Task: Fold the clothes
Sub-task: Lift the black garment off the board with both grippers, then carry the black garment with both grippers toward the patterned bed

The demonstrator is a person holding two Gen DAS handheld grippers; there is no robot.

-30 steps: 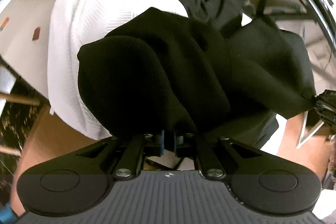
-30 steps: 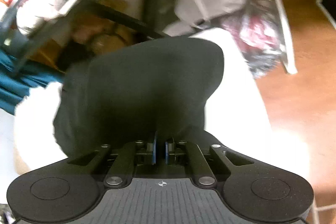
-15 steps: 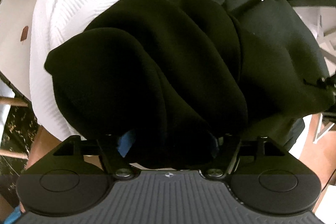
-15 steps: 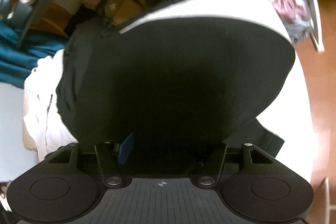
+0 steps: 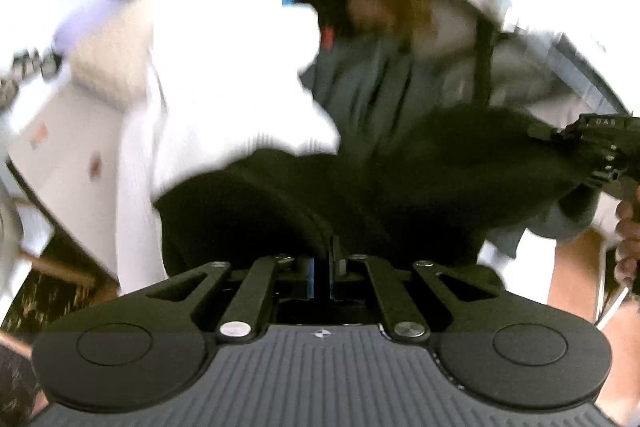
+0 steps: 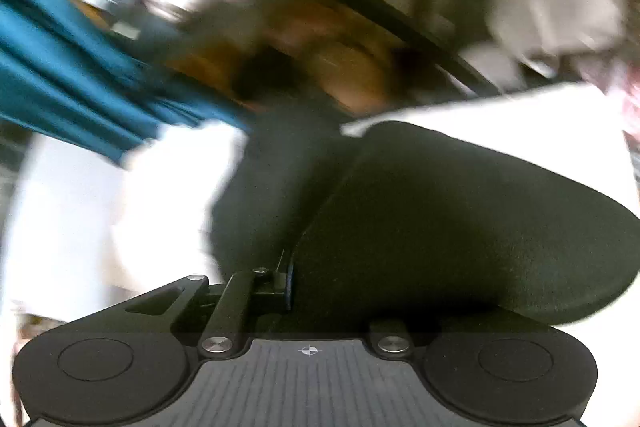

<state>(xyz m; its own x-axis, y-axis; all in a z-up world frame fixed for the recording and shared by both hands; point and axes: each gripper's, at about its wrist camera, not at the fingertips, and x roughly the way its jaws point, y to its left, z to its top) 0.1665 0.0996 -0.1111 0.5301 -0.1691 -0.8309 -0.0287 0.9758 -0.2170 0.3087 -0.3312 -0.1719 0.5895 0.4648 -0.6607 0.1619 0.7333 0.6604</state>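
A black garment [image 5: 280, 203] lies bunched on a white textured cover [image 5: 224, 79]. My left gripper [image 5: 323, 267] is shut, with a fold of the black cloth pinched at its tips. The right gripper [image 5: 560, 137] shows at the right edge of the left wrist view, gripping the garment's far corner, with a hand [image 5: 628, 239] behind it. In the right wrist view the black garment [image 6: 460, 227] bulges over my right gripper [image 6: 294, 283], which is shut on it. Only that gripper's left finger [image 6: 276, 283] shows; cloth hides the other. Both views are blurred.
A grey garment [image 5: 380, 87] lies crumpled behind the black one. Teal cloth [image 6: 60, 67] hangs at the back left. A black metal frame [image 6: 420, 27] crosses above the white cover [image 6: 500, 123]. Wooden floor [image 5: 576, 279] shows at the right.
Half a second ago both grippers stood wide around the black cloth; now both are shut on it. Both views have swung upward and show more of the background.
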